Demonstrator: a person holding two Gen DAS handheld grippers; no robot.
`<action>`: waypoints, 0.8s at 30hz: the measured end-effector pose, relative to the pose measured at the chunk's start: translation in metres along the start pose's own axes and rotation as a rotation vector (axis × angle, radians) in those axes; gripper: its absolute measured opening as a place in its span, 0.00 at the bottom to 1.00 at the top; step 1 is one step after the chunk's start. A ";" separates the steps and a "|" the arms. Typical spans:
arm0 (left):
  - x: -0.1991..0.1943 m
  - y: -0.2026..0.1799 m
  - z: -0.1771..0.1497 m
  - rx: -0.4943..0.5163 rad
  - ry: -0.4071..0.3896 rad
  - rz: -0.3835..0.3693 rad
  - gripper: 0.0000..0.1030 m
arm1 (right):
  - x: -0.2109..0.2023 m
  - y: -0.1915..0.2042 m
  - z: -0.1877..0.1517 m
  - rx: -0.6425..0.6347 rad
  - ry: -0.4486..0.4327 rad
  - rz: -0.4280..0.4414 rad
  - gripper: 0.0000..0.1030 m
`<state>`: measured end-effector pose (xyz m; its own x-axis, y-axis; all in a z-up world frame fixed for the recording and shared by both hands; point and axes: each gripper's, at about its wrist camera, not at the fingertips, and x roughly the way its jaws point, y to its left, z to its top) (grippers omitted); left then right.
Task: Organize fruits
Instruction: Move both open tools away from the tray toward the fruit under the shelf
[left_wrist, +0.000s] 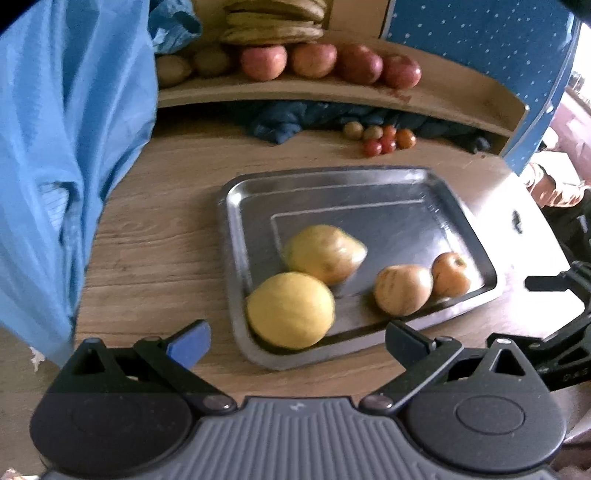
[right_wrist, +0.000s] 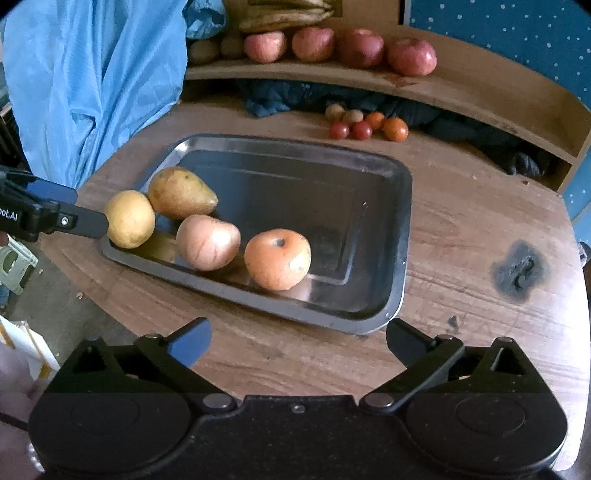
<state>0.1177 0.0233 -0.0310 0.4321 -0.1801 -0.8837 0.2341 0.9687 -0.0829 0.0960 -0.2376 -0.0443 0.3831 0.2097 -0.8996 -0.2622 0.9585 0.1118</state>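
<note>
A steel tray (left_wrist: 454, 206) (right_wrist: 402, 206) lies on the round wooden table. Along its near edge rest a yellow lemon-like fruit (left_wrist: 290, 310) (right_wrist: 130, 218), a pear (left_wrist: 323, 254) (right_wrist: 181, 192), a pale apple (left_wrist: 402, 290) (right_wrist: 207, 242) and an orange-toned apple (left_wrist: 450, 275) (right_wrist: 277, 264). My left gripper (left_wrist: 297, 341) hangs open just in front of the yellow fruit, nothing between its fingers. My right gripper (right_wrist: 298, 341) is open too, over bare table in front of the tray. One left finger tip (right_wrist: 86, 223) shows beside the yellow fruit in the right wrist view.
A wooden shelf (left_wrist: 424, 92) at the back carries red apples (right_wrist: 412, 57), kiwis (left_wrist: 173, 68) and bananas (left_wrist: 273, 22). Small tomatoes (right_wrist: 360, 129) and a dark cloth (left_wrist: 280, 123) lie under it. A blue plastic sheet (left_wrist: 66, 129) hangs at left. A burn mark (right_wrist: 519, 271) scars the table.
</note>
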 end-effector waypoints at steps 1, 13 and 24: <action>0.000 0.002 -0.001 0.003 0.006 0.013 1.00 | 0.000 0.002 0.001 -0.005 0.008 -0.002 0.99; 0.000 0.016 0.000 -0.002 0.024 0.045 1.00 | 0.005 0.012 0.013 -0.038 0.087 -0.015 0.99; 0.005 0.032 0.022 -0.026 -0.002 0.056 1.00 | 0.010 0.002 0.032 0.010 0.121 -0.016 0.99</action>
<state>0.1461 0.0496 -0.0279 0.4458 -0.1258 -0.8862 0.1872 0.9813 -0.0451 0.1277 -0.2271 -0.0397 0.2769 0.1699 -0.9458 -0.2475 0.9636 0.1007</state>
